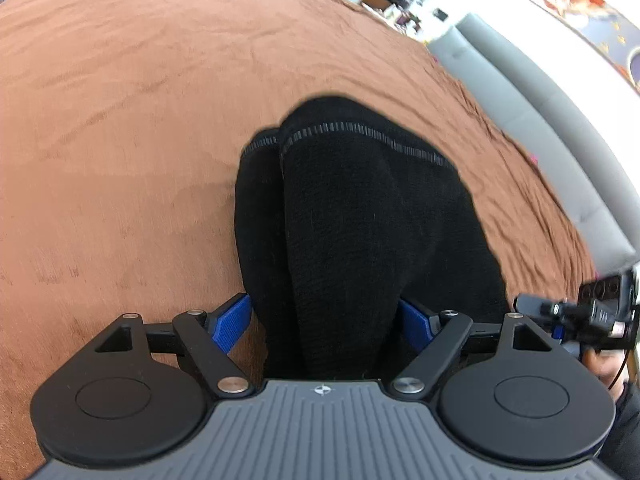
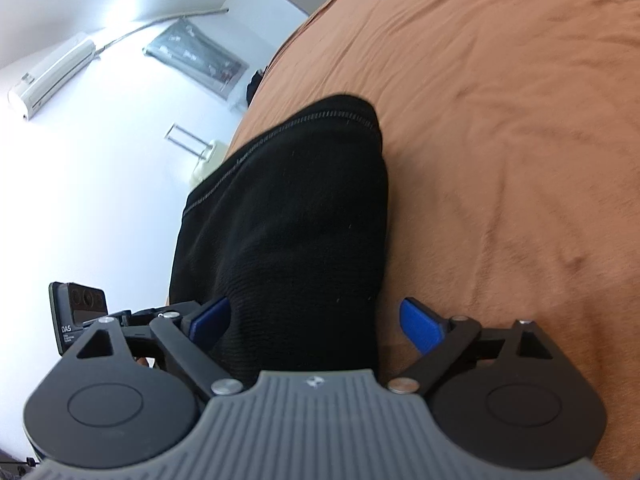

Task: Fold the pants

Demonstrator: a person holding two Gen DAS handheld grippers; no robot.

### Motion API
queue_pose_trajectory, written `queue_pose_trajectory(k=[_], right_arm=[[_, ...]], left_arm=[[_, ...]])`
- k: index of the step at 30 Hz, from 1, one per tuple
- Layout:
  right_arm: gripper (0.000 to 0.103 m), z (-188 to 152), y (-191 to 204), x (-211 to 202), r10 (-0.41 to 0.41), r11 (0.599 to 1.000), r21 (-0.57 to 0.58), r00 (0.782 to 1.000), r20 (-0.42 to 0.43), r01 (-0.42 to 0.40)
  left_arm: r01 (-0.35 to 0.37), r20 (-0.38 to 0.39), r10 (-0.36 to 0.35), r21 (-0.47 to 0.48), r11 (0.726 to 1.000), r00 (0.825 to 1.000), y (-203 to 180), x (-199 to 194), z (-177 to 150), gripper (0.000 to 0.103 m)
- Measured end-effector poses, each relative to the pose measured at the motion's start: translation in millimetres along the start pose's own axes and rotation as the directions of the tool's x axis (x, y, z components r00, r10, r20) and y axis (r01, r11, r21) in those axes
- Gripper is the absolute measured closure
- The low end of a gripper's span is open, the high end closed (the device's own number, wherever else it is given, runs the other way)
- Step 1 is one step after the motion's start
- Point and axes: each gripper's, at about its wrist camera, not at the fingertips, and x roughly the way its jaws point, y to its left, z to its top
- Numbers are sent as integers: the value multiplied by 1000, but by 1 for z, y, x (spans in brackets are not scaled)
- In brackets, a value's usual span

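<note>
One pair of black pants (image 1: 360,216) hangs over a brown bedspread (image 1: 120,120), held between two grippers. The left gripper (image 1: 326,320) has its blue fingers (image 1: 232,326) spread wide with cloth bunched between them. The right gripper (image 2: 316,320) is likewise wide apart, one blue finger (image 2: 420,324) clear of the cloth.

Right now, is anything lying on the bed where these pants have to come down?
Nothing visible. The pants hang from both grippers, left and right, and the brown bedspread beyond them shows only wrinkles.
</note>
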Motion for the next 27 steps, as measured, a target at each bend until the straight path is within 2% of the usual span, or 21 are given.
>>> queue_pose_trajectory(k=[3, 5, 8, 10, 12, 15, 17, 21, 26, 27], right_arm=[[13, 4, 0, -2, -6, 1000, 15, 1000, 19, 5], [12, 6, -7, -13, 0, 1000, 26, 1000, 24, -1], [9, 12, -2, -10, 12, 1000, 18, 1000, 20, -13], [8, 15, 2, -3, 3, 1000, 2, 1000, 8, -3], [8, 18, 2, 5, -3, 1000, -6, 1000, -14, 3], [7, 18, -3, 14, 9, 1000, 7, 998, -61, -8], [5, 17, -10, 26, 48, 998, 52, 994, -96, -43], [5, 16, -24, 41, 127, 985, 134, 984, -129, -109], [5, 15, -27, 47, 179, 973, 170, 973, -148, -154], [5, 15, -25, 48, 182, 975, 160, 970, -159, -157]], left_arm=[[91, 52, -84, -151, 984, 995, 14, -5, 6, 8], [117, 57, -107, -206, 972, 993, 23, -7, 10, 8], [88, 4, -89, -175, 981, 996, 26, -1, 12, 7], [107, -17, -112, -167, 980, 994, 30, 4, 10, 6], [140, -35, -150, -203, 969, 988, 37, 12, 7, 0], [167, -48, -183, -239, 957, 982, 46, 26, 2, 0], [176, -48, -196, -264, 948, 979, 53, 35, -3, 0], [258, -33, -283, -323, 911, 959, 69, 52, -10, 0], [284, -32, -306, -291, 914, 951, 62, 59, -9, 0], [299, -35, -321, -281, 912, 946, 58, 60, -9, 14]])
